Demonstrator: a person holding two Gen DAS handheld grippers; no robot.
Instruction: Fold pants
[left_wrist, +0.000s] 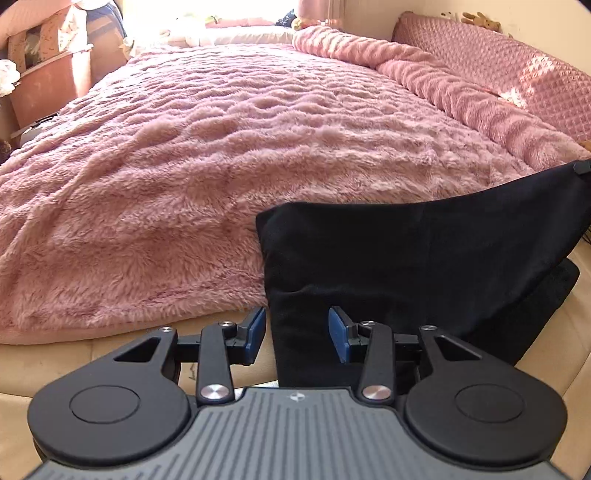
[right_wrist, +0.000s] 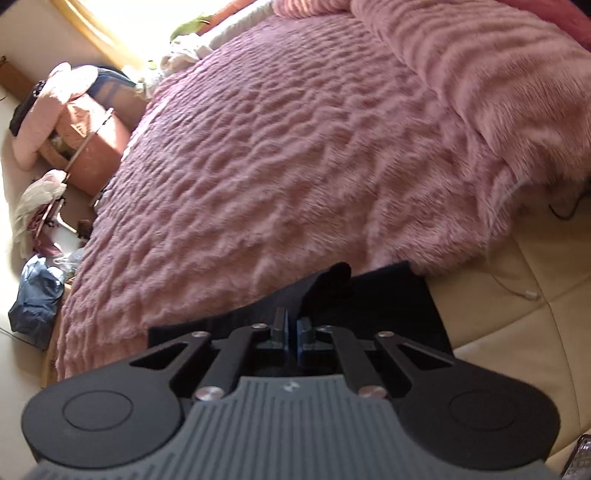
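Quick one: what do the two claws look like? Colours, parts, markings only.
Both match. The left claw and right claw each have black linkage arms with silver pivot screws, blue pads on the fingertips, two round black discs at the sides, and a grey ribbed plate with a small logo in the middle. No cables, hands or sleeves are in view.

No readable text, number or brand shows in either view; only a small pale emblem, too small to make out, sits at 12 o'clock on each gripper's ribbed grey housing (left_wrist: 295, 435)
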